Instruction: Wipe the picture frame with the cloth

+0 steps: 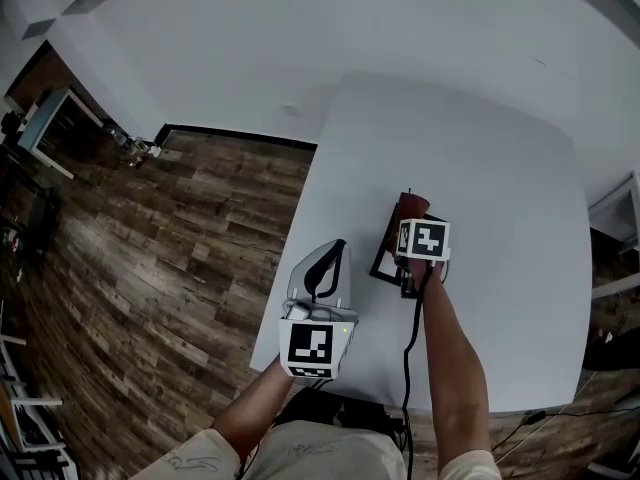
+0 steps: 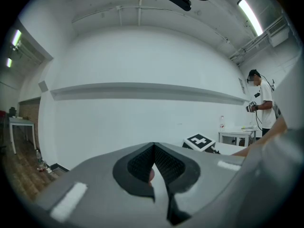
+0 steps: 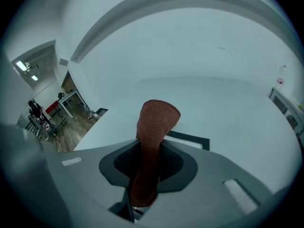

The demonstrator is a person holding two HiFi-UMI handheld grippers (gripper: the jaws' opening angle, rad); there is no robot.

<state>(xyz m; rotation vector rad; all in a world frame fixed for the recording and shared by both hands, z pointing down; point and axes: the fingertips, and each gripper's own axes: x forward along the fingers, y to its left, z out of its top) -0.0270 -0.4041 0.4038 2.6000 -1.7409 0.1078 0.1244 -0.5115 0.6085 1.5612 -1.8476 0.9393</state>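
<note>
Plainly clamped on the rust-brown cloth with the right tongs, a fold standing out past the tips. Poised right above the picture frame, flat on the white desk, long axis running away from the body and roughly in line with those tongs. Needs only a short drop forward and down to bring cloth to frame. Holds the left tongs pressed together on nothing, raised by the desk's left edge, well apart from the frame and the farther of the two. Gives the frame's lie and outline only from the head view. From the right gripper view, just one dark corner beyond the cloth, seemingly not yet touched. Shows no frame at all from the left gripper view.
</note>
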